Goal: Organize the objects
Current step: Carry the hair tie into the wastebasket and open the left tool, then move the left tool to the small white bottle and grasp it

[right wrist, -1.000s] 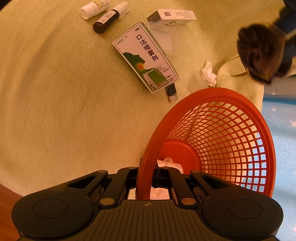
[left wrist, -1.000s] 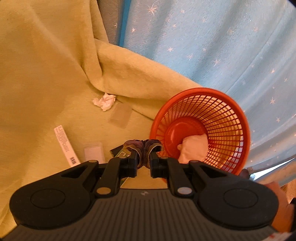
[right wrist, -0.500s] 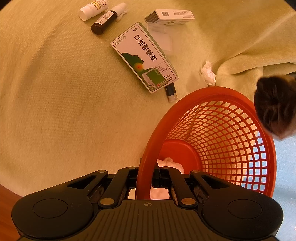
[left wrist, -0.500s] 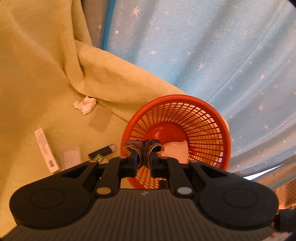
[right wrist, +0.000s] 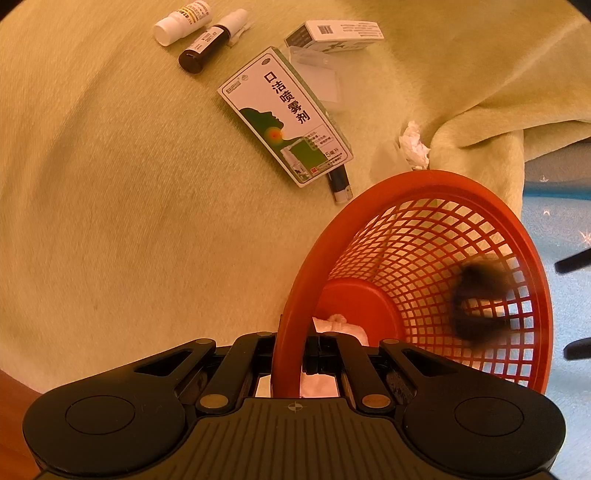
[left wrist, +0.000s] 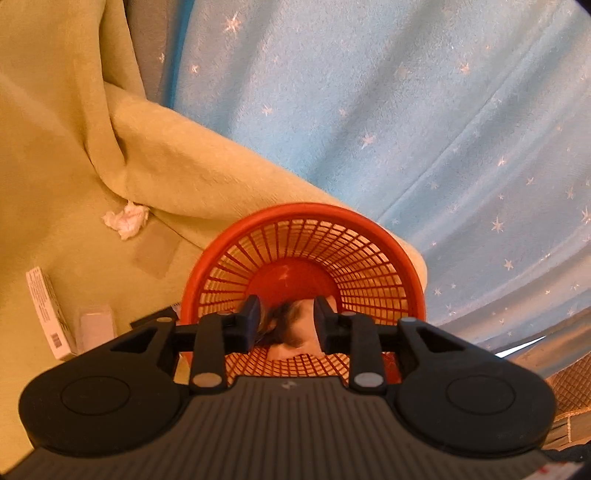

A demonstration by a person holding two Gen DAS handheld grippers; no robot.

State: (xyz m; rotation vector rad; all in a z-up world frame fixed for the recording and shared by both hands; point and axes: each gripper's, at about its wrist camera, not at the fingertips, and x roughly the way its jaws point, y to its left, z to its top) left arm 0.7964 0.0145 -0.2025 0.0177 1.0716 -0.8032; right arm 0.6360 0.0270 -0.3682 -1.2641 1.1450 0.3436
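Observation:
A red mesh basket (left wrist: 384, 240) (right wrist: 406, 188) stands on a green blanket. My left gripper (left wrist: 286, 319) is open right over its mouth, and a dark, blurred soft thing (left wrist: 277, 321) (right wrist: 480, 299) is falling free inside the basket. A white crumpled cloth (right wrist: 343, 325) lies at the basket's bottom. My right gripper (right wrist: 299, 356) is shut on the basket's near rim. In the right wrist view, the tips of the left gripper's fingers (right wrist: 572, 260) show at the right edge.
On the blanket lie a green-and-white medicine box (right wrist: 284, 114), a dark pen-like stick (right wrist: 340, 182), a brown bottle (right wrist: 207, 48), a white bottle (right wrist: 183, 22), a white carton (right wrist: 340, 35) (left wrist: 46, 314), clear packets (left wrist: 157, 251) and a crumpled tissue (left wrist: 127, 219) (right wrist: 413, 146). A blue starred cloth (left wrist: 406, 129) lies beyond.
The left gripper moved over the basket and opened, letting go of the dark soft thing, which now drops into the basket. The right gripper kept its hold on the rim.

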